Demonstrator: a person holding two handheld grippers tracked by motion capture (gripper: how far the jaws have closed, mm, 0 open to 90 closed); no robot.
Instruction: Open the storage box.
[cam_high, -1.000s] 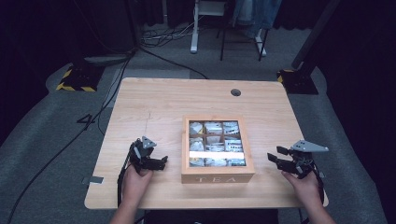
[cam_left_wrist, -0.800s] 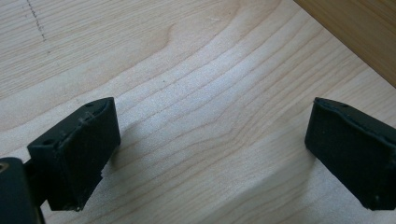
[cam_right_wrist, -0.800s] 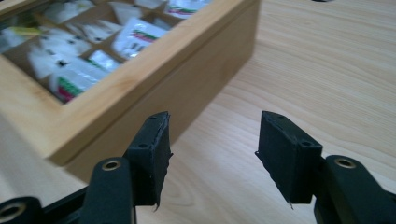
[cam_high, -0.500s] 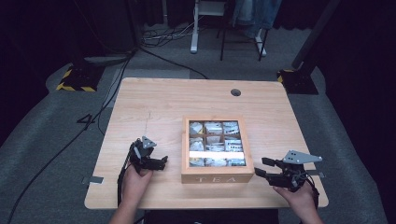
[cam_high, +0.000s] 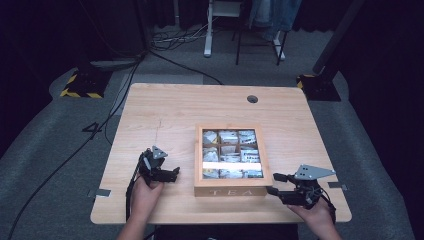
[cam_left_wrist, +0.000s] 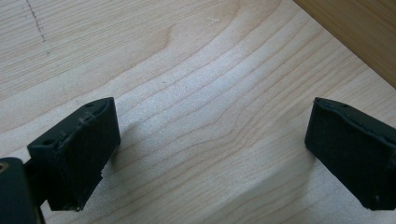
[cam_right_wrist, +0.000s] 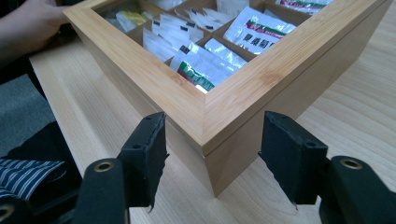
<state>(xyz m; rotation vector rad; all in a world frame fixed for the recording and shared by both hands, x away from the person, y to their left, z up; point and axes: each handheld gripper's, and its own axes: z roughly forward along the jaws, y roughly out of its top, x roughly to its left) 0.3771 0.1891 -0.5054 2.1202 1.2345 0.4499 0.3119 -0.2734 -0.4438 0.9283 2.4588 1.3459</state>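
Two grippers on light wooden table (cam_high: 175, 107); lidded bamboo tea box with glass window (cam_high: 232, 184) sits right of centre near front edge, "TEA" on its front wall. Right gripper (cam_right_wrist: 212, 144) jaws apart, straddling box's near right corner, pads not pressing. Left gripper (cam_left_wrist: 210, 149) jaws wide apart over bare wood left of box. Back half of table free; sachet print unreadable
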